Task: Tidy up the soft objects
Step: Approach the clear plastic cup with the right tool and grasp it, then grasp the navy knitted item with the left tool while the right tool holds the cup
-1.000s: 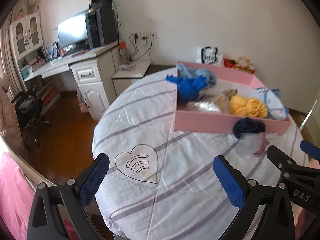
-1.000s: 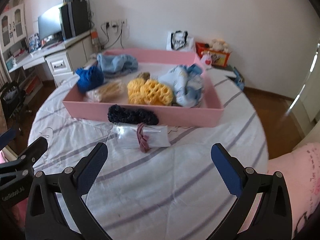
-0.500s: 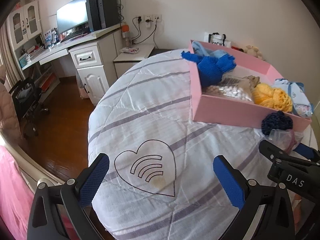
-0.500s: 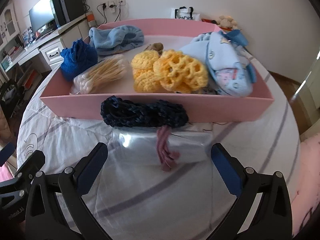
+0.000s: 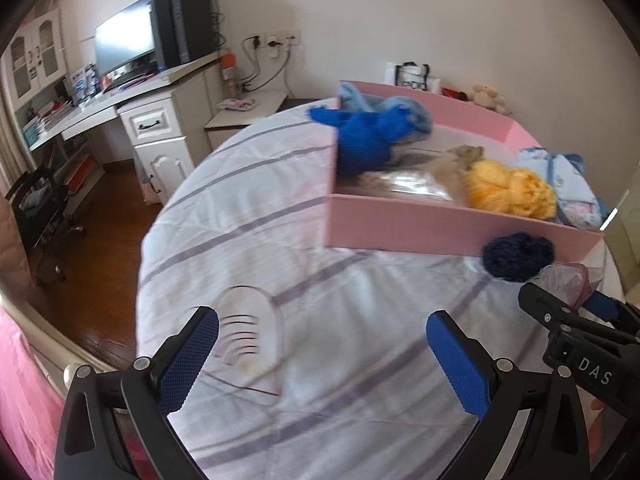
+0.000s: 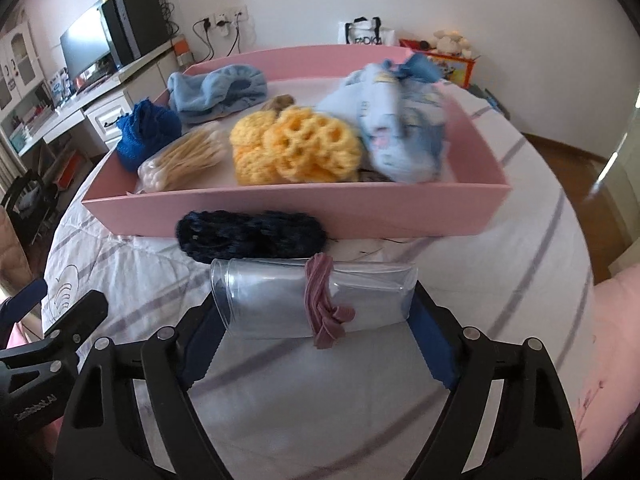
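Left wrist view: the left gripper hangs over bare striped bedspread, its jaws spread wide with nothing between them.
Left view, task things: the pink tray sits further up the bed, well apart from this claw; the dark knitted piece lies against the tray's near wall, and the right gripper enters from the right edge just beside it.
Left view, room: the bedspread falls away to wooden floor on the left, so the free hand does best staying over the middle of the bed.
Right wrist view: the right gripper straddles the clear plastic roll, which lies crosswise on the bed with a pink band round its middle.
Right view, claw: the jaws are closing, 1 pad at each end of the roll; whether they already press on it cannot be told.
Right view, doing it well: the roll looks thin and springy, so a slow squeeze along its length, kept level, should stop it buckling or popping out.
Right view, edges: the tray wall stands just behind the roll and the dark knitted piece, so the lift probably needs to go up before forward.
Right view, open room: the tray holds a yellow crochet piece, a blue cloth bundle and cotton swabs; bare floor shows at its far side.
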